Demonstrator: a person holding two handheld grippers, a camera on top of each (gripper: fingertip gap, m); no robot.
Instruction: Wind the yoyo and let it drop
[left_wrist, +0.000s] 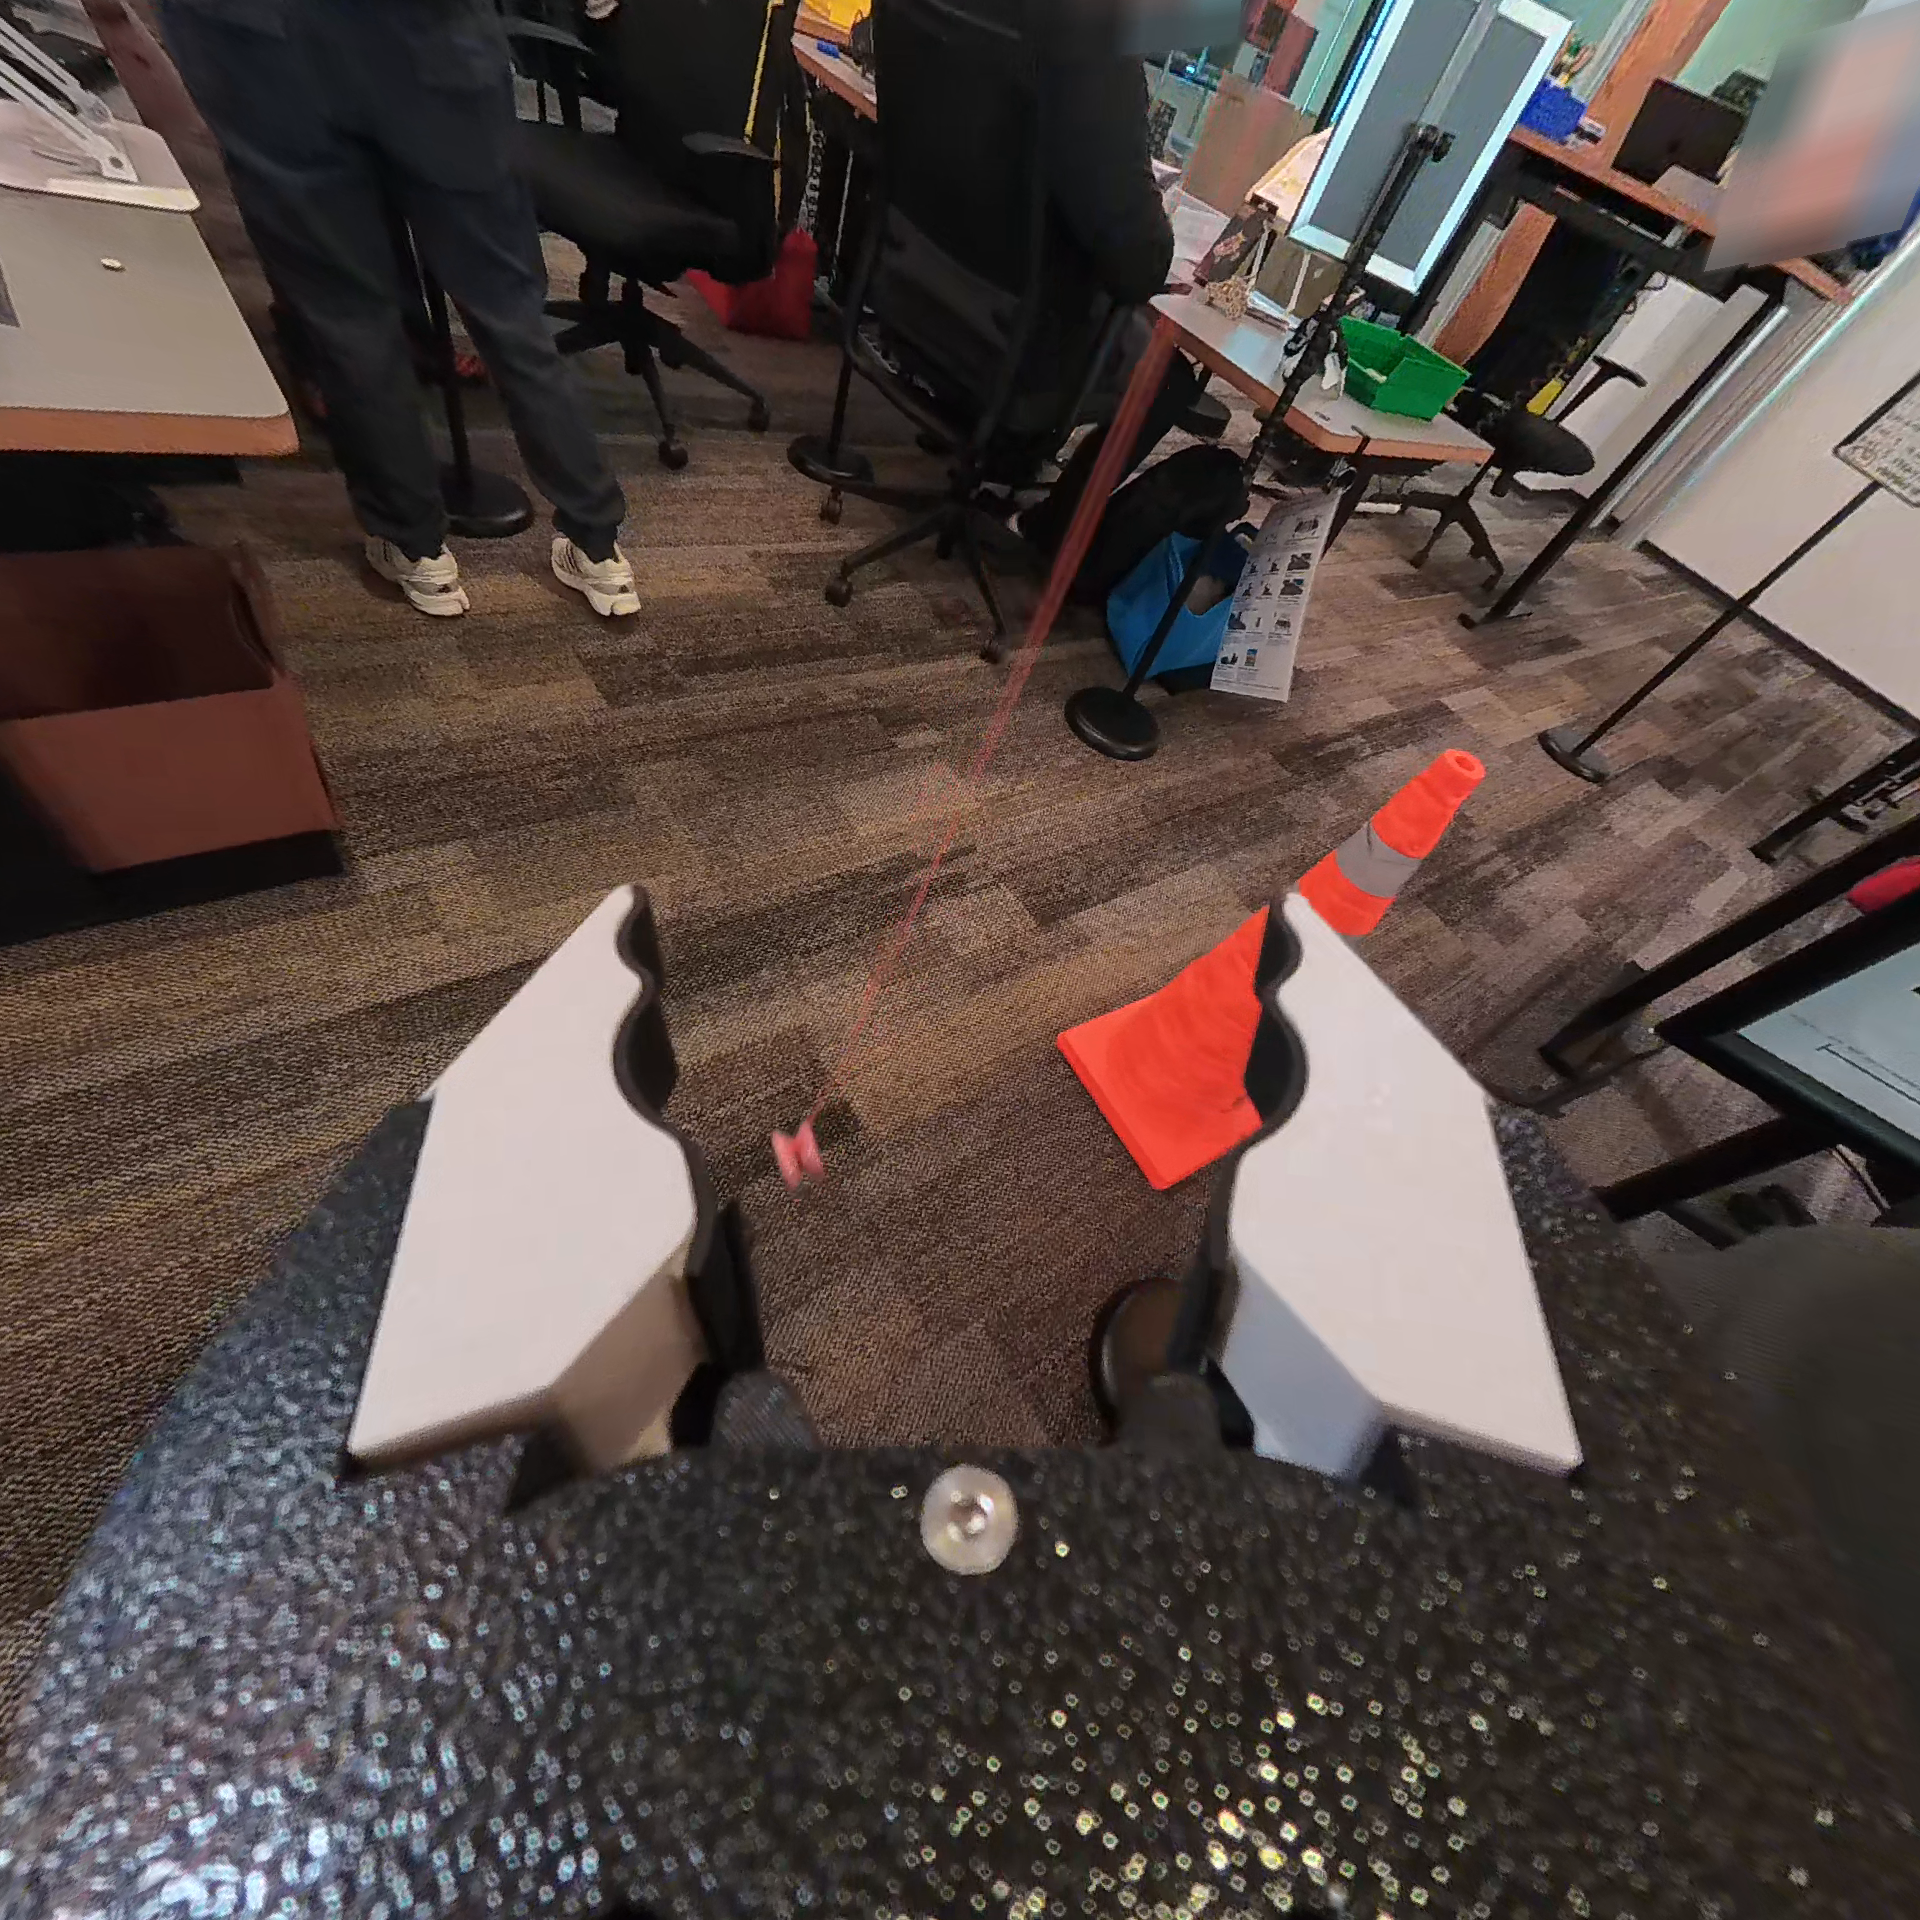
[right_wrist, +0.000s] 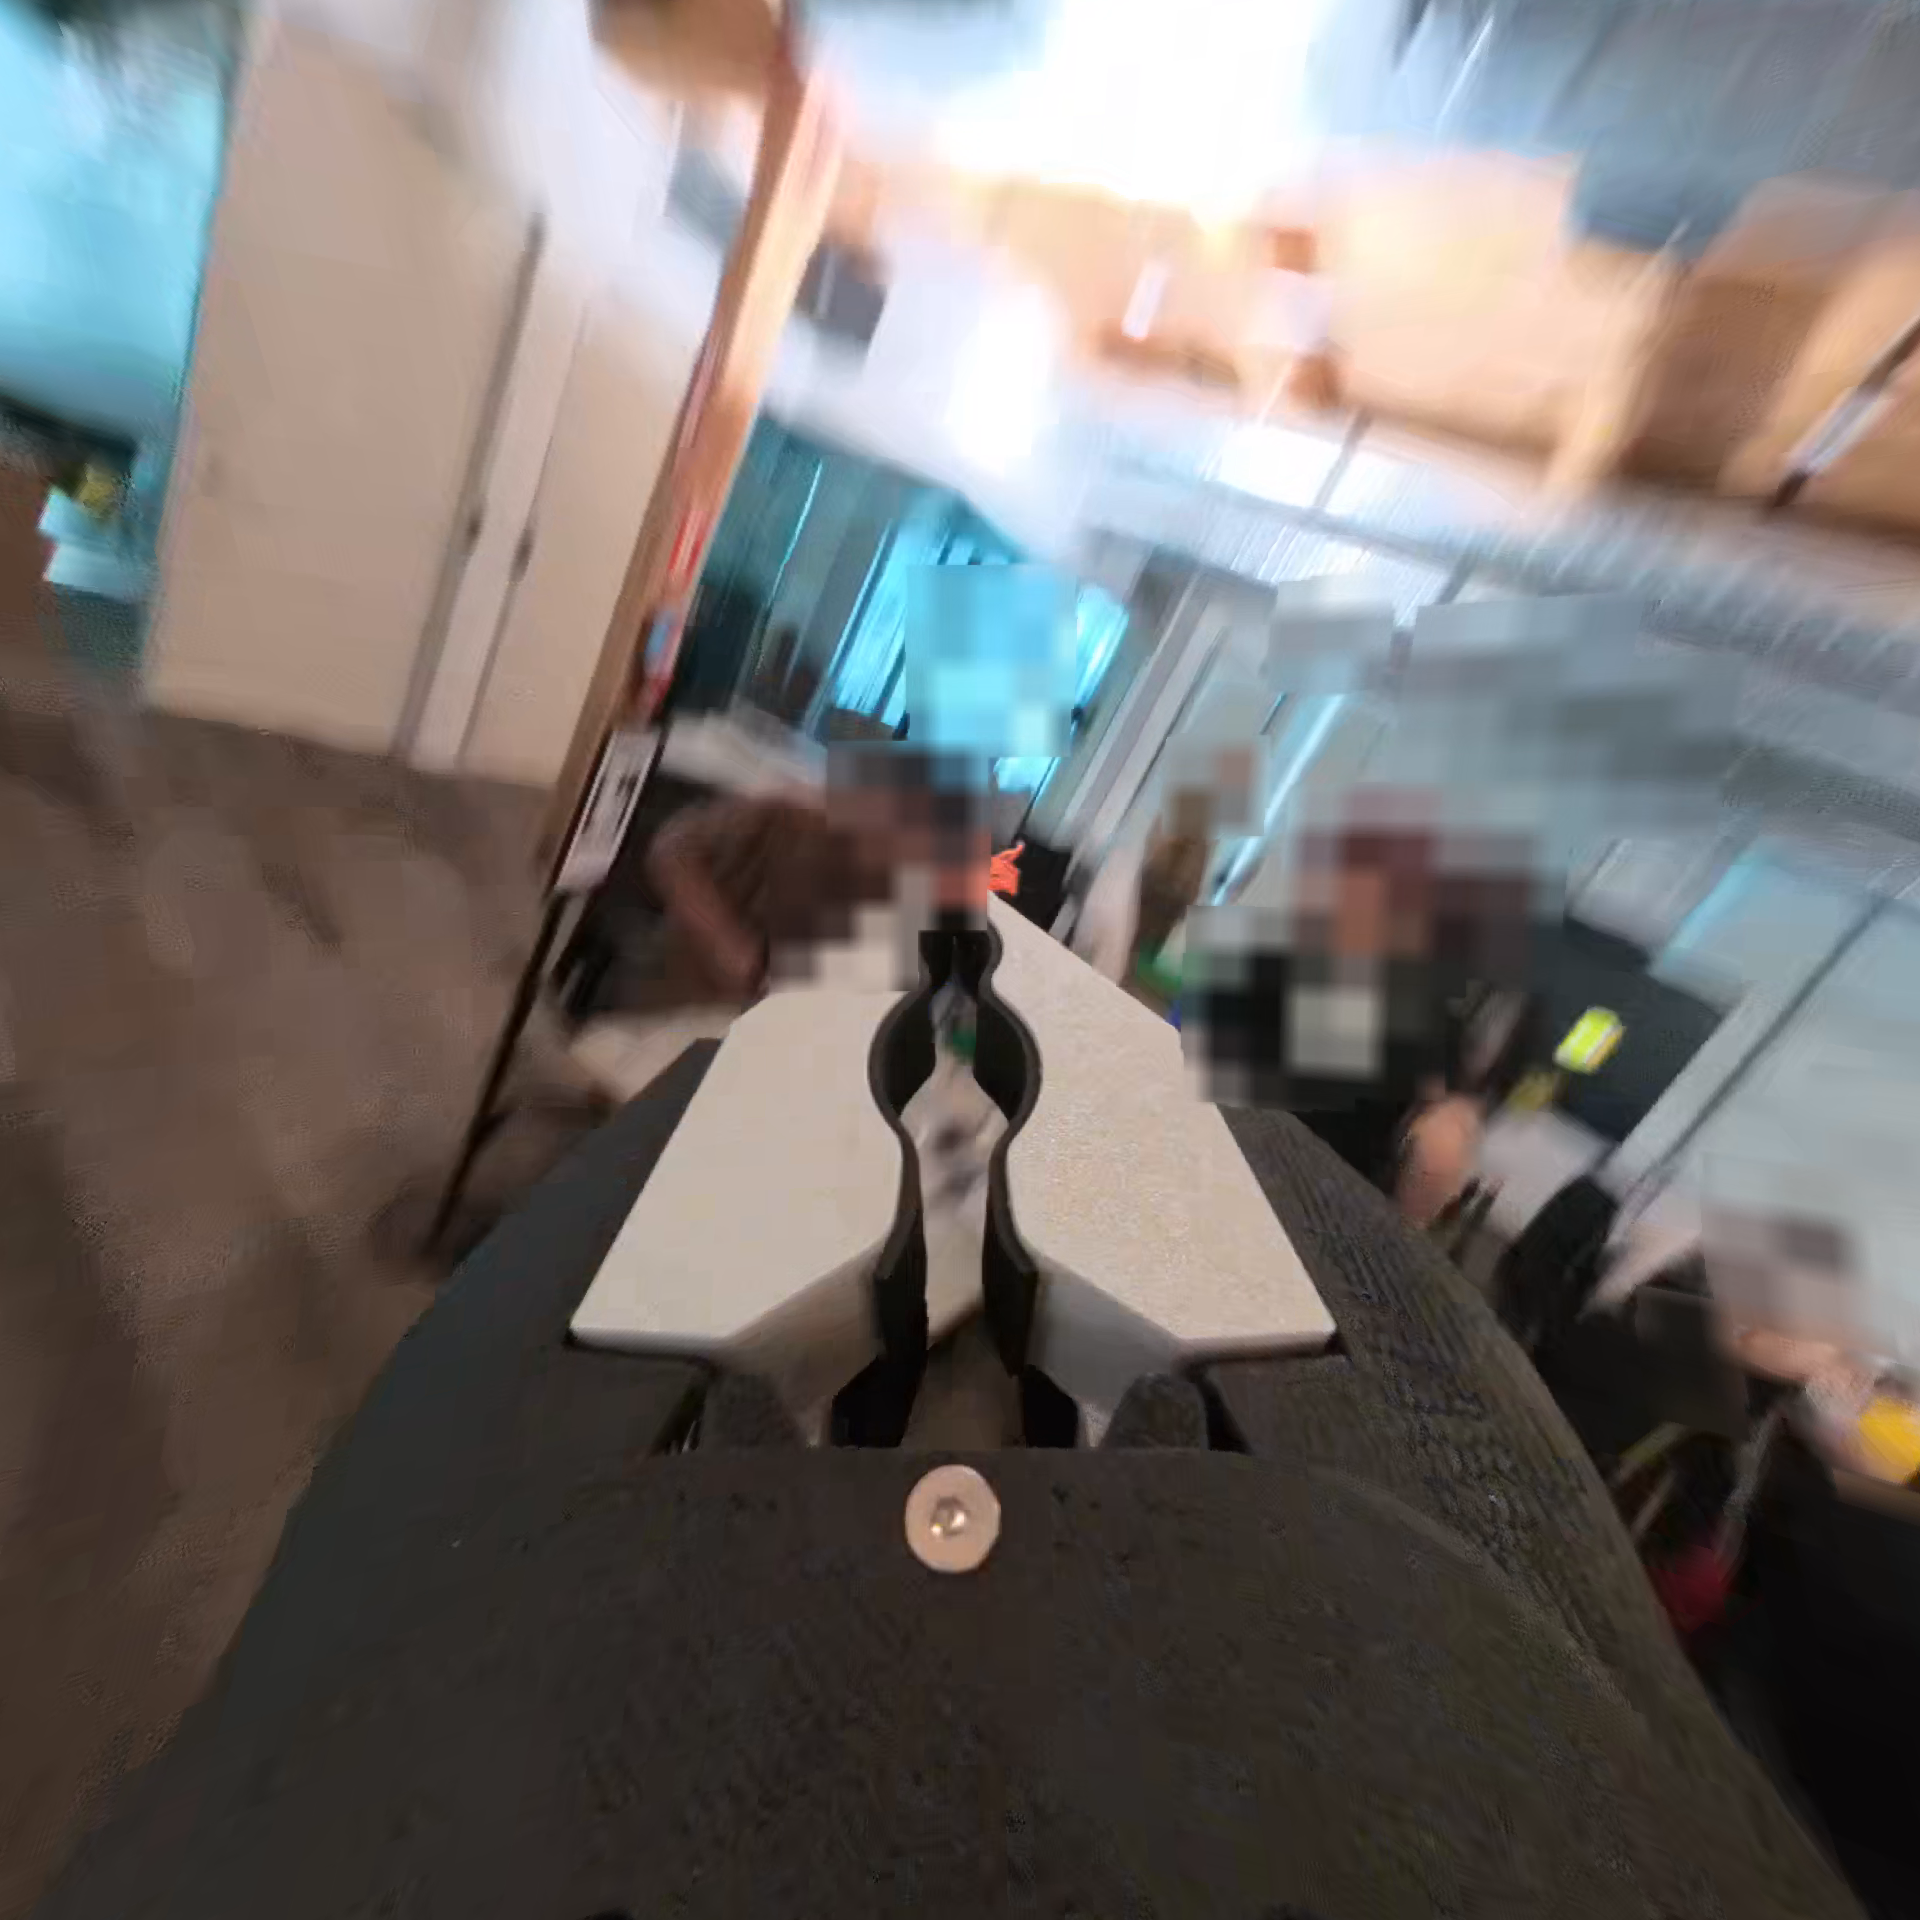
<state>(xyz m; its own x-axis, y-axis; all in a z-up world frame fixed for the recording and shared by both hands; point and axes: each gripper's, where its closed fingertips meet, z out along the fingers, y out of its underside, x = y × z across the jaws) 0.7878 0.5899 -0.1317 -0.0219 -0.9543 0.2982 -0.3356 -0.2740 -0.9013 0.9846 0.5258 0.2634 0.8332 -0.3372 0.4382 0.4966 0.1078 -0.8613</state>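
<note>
Left tool (left_wrist: 961, 935) gaping wide, released, grasping nothing, pointing down toward the carpet (left_wrist: 623, 831). Hanging in the gap between its fingers, blurred: the small pink yoyo (left_wrist: 798, 1153), dangling above the carpet on a thin red string (left_wrist: 966, 810) running up and away toward the top of the view. Lying tipped on the carpet just right of the yoyo, partly hidden behind the right finger: an orange traffic cone (left_wrist: 1184, 1070). Standing farther off: a person in dark trousers and white shoes (left_wrist: 416, 312), black office chairs (left_wrist: 935, 312), a tabletop (left_wrist: 1299, 395) bearing a green bin (left_wrist: 1397, 369).

Right tool (right_wrist: 961, 945) raised toward the room, clenched at the tips on a scrap of orange-red, seemingly the string's end; surroundings smeared by motion.
</note>
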